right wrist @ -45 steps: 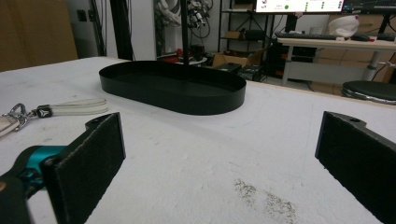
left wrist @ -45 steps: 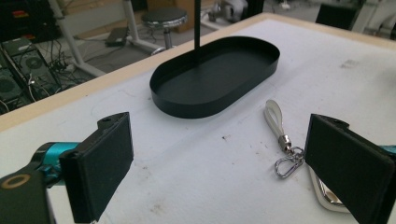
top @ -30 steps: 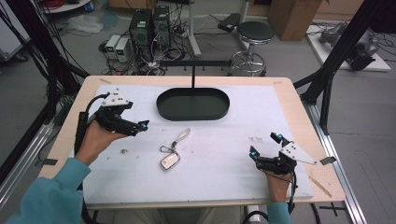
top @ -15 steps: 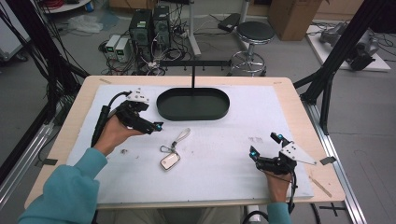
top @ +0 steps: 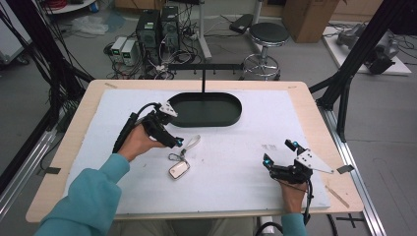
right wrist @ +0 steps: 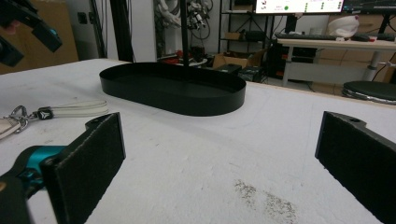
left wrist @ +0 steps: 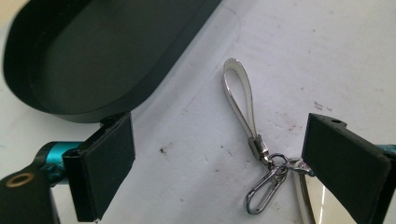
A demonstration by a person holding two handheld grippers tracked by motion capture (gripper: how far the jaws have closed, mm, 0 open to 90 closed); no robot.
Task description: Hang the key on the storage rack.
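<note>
A keychain lies on the white mat: a white strap loop [top: 194, 142] [left wrist: 240, 98], a metal snap clasp [left wrist: 264, 189] and a pale fob [top: 178, 169]. My left gripper [top: 173, 137] [left wrist: 219, 172] hovers just left of the strap, open, with its jaws spread either side of the strap's lower end and the clasp, touching nothing. A black oval tray [top: 231, 119] [left wrist: 93, 56] with an upright post sits behind it. Near the front right, my right gripper [top: 280, 153] [right wrist: 219, 163] is open over bare mat, facing the tray [right wrist: 187, 105] and the strap [right wrist: 70, 109].
The white mat [top: 246, 147] covers most of the wooden table [top: 314, 113]. A black frame post [top: 344, 93] stands at the right edge. Computers, cables and a stool [top: 268, 37] are on the floor beyond the far edge.
My left gripper has travelled right and slightly forward from the table's left side to the keychain's strap. The right gripper and the keychain have stayed put.
</note>
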